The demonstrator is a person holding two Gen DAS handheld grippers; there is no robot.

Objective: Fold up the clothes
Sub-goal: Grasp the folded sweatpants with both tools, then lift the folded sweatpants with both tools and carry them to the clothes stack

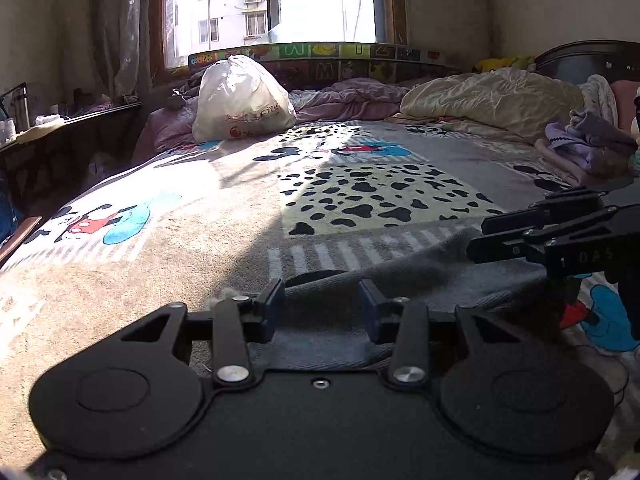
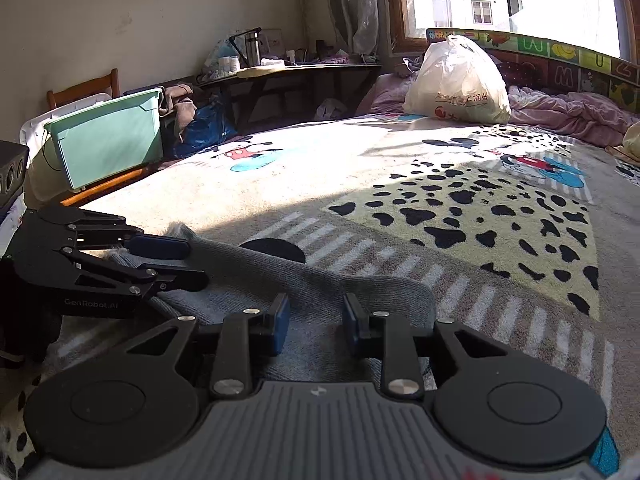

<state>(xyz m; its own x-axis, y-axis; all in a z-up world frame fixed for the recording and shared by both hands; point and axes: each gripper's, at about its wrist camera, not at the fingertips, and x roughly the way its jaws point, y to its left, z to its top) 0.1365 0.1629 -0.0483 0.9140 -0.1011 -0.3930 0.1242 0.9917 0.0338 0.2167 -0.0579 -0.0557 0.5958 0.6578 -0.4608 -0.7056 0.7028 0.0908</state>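
Bedroom, strong daylight through wood-framed window [image 1: 276, 4] at top centre, apartment block outside. Sheer curtain [image 1: 116, 24] upper left. Pale plaster walls [image 2: 120, 12]. Cartoon-print bedspread [image 1: 224, 208] filling mid frame, sunlit patch left, shadow right. Alphabet foam mat [image 1: 320, 54] propped under the sill. White plastic bag [image 1: 240, 100], rumpled bedding [image 1: 488, 100] upper right. Dark side table [image 2: 296, 70], green storage bin [image 2: 108, 136], wooden chair [image 2: 84, 86] at left.

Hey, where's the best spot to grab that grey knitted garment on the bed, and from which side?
Take the grey knitted garment by its rounded right-hand end, coming in low from the near side of the bed. It lies flat on the cartoon blanket, and that end is a free edge right ahead of the right tool, probably easy to pinch.
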